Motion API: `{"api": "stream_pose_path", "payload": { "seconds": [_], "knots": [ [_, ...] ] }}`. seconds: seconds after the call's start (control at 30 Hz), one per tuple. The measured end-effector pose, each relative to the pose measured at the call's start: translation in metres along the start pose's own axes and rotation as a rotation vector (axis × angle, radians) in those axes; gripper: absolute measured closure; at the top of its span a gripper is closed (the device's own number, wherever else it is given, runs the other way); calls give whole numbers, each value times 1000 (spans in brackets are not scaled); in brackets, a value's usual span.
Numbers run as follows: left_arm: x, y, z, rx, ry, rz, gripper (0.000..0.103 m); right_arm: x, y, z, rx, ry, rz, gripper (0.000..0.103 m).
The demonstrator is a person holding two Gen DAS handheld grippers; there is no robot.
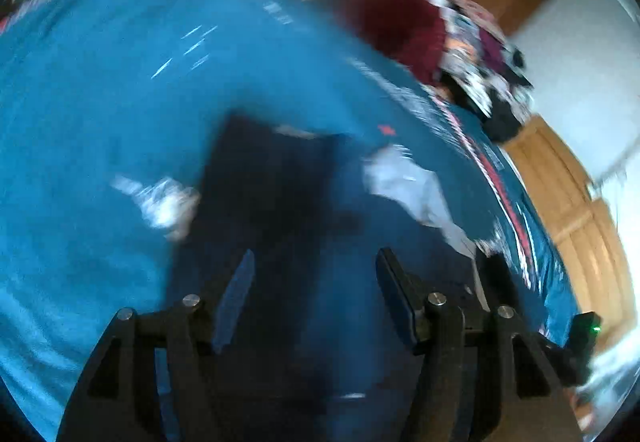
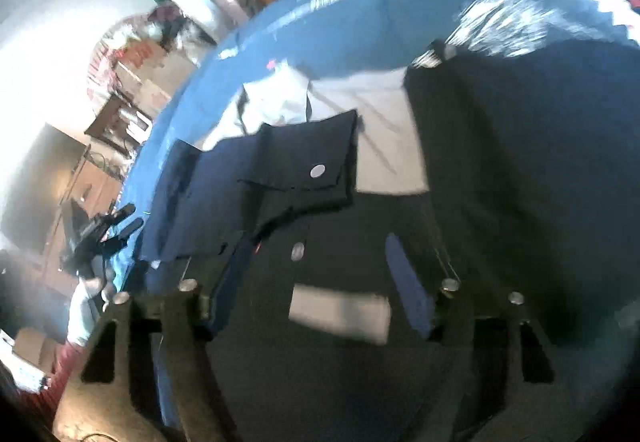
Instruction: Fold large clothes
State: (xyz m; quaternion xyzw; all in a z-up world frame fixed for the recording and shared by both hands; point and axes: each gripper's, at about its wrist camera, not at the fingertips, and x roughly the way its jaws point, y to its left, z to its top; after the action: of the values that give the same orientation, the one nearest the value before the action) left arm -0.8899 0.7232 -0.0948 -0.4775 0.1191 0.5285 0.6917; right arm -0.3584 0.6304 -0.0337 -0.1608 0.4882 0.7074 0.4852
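A dark navy garment (image 2: 520, 162) lies spread on a blue bedspread (image 2: 320, 26), with pale lining patches (image 2: 384, 138), a buttoned pocket flap (image 2: 316, 170) and a white label (image 2: 340, 312). My right gripper (image 2: 316, 278) hovers close over it, open, with a metal button and the label showing between its fingers. In the blurred left wrist view the same dark garment (image 1: 272, 182) stretches ahead on the blue bedspread (image 1: 100, 102), with pale pocket linings (image 1: 404, 178) at its sides. My left gripper (image 1: 316, 282) is open just above the dark cloth, holding nothing.
A dark red cloth (image 1: 396, 22) and a pile of patterned clothes (image 1: 484, 54) lie at the bed's far side. Wooden doors (image 1: 568, 202) stand to the right. A black device (image 2: 104, 230) sits at the bed's left edge; cluttered shelves (image 2: 120, 90) lie beyond.
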Motion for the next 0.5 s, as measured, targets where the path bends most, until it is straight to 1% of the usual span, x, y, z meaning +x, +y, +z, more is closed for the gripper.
{"api": "stream_pose_path", "payload": {
  "seconds": [0.03,0.1,0.2,0.27,0.3,0.33,0.4,0.43,0.47,0.5],
  "knots": [
    [5,12,0,-26,0,9,39,12,0,6,0,15,-14,39],
    [10,29,-4,-75,5,-12,39,34,-2,15,2,48,-38,40],
    [15,40,-5,-83,9,-14,39,53,-7,21,28,81,-35,41],
    [18,40,-10,-80,8,-17,39,58,-3,23,20,74,-43,41],
    [19,42,-9,-80,6,-18,39,60,-1,25,18,71,-32,42],
    [19,45,-9,-77,5,-18,39,61,1,25,17,73,-21,45],
    [19,41,-16,-68,1,-15,38,68,4,27,2,76,-22,58],
    [21,35,-17,-68,-1,-13,38,71,5,28,-4,84,-21,78],
    [21,35,-17,-67,-2,-12,38,75,4,27,-2,105,-25,101],
    [21,35,-17,-65,-2,-10,38,72,0,25,5,100,-24,101]
  ]
}}
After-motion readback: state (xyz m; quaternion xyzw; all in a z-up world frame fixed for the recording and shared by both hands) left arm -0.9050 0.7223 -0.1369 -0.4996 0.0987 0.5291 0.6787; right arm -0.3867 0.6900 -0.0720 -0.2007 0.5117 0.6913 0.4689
